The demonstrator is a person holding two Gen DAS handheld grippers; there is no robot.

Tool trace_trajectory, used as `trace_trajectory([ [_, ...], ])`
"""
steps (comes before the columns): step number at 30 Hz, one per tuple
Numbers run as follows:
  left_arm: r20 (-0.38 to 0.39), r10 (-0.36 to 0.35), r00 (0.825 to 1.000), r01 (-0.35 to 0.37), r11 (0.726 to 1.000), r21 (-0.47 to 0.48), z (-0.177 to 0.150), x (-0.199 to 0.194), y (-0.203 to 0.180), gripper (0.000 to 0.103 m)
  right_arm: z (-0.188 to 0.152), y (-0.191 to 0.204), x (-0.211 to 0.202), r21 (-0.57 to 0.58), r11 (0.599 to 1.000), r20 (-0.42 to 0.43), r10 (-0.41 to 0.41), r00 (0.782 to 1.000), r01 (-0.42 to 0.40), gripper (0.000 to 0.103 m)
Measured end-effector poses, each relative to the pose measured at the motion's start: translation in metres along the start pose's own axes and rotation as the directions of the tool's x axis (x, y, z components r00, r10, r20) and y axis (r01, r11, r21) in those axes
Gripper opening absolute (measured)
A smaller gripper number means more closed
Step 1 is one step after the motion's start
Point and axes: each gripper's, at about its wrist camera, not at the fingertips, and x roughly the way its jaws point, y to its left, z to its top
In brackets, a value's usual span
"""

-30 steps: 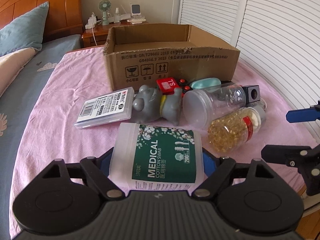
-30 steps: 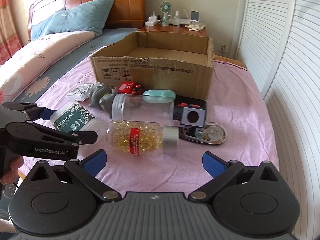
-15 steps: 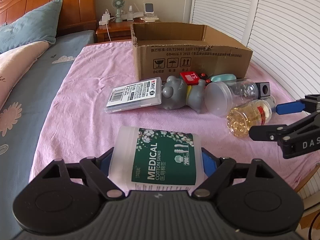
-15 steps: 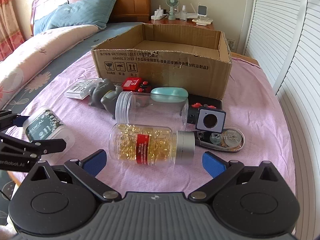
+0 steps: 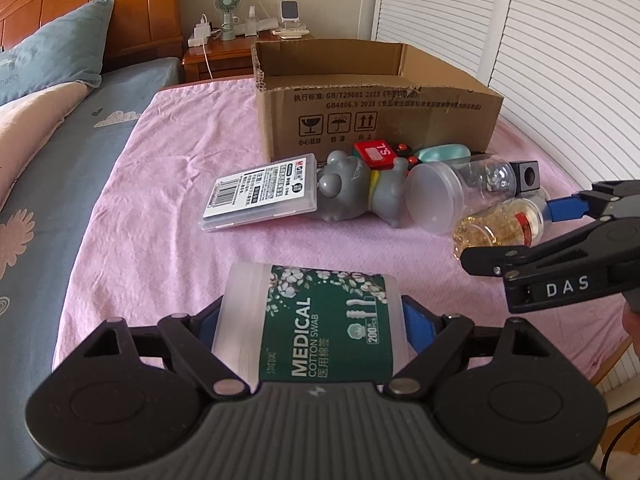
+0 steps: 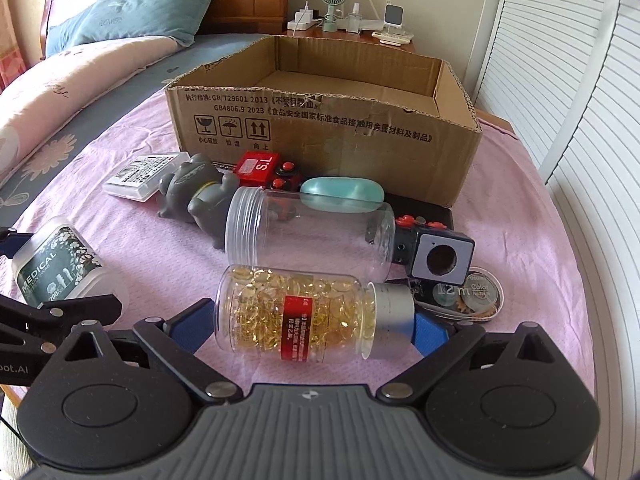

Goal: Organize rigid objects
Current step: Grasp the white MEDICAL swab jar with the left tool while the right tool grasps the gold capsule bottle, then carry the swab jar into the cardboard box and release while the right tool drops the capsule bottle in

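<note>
Pink crinkled bedspread (image 5: pixel 168 184) carries an open corrugated box (image 6: pixel 328 136). Left gripper (image 5: pixel 312 320) clamps the frosted cylindrical swab jar (image 5: pixel 320 328) lying sideways, near the cloth. Right gripper (image 6: pixel 312 324), level and low, brackets the clear capsule bottle (image 6: pixel 304 314) lying on its side, fingers spread at both ends; contact unclear.

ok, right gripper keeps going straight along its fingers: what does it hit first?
The capsule bottle: it lies on its side across the line of the right gripper, between the open blue fingers. Whether the fingers already touch it is unclear. Just past it lies the empty clear jar.
</note>
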Motion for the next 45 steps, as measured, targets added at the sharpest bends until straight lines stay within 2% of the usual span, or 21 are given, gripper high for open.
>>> trace_trajectory([
  [6,-0.023,-0.006,1.0,0.007,1.0,0.022,0.003,0.0,0.001,0.083,0.001,0.001,-0.001,-0.015,1.0,-0.019,0.003,1.0,-0.003,0.097],
  [16,-0.089,-0.036,0.995,0.044,0.996,0.083,0.023,-0.014,0.005,0.082,0.009,-0.006,-0.021,-0.076,0.994,-0.064,0.071,0.995,-0.075,0.096],
  [20,-0.089,-0.052,0.995,0.062,0.992,0.111,0.046,-0.026,0.006,0.083,0.02,-0.018,-0.039,-0.059,0.989,-0.045,0.133,0.99,-0.135,0.096],
  [25,-0.04,-0.056,0.998,0.061,0.988,0.141,0.091,-0.028,0.003,0.083,0.042,-0.028,-0.055,-0.077,0.987,0.005,0.144,0.99,-0.143,0.096],
  [30,0.022,-0.052,0.998,0.048,0.985,0.167,0.141,-0.013,-0.007,0.083,0.065,-0.036,-0.058,-0.091,0.988,0.052,0.131,0.99,-0.126,0.096],
  [35,0.025,-0.047,0.999,0.042,0.985,0.166,0.18,0.021,-0.012,0.083,0.086,-0.048,-0.054,-0.09,0.99,0.081,0.118,0.99,-0.111,0.096],
  [39,0.036,-0.015,0.999,0.01,0.991,0.137,0.197,0.05,-0.012,0.083,0.098,-0.056,-0.046,-0.087,0.992,0.089,0.104,0.991,-0.097,0.096],
  [42,0.062,0.005,0.998,-0.01,0.997,0.083,0.204,0.063,-0.007,0.093,0.105,-0.061,-0.039,-0.076,0.992,0.089,0.106,0.99,-0.1,0.096],
  [45,0.063,0.013,0.998,-0.016,0.998,0.053,0.202,0.065,-0.003,0.093,0.11,-0.064,-0.033,-0.067,0.992,0.088,0.108,0.99,-0.103,0.096],
])
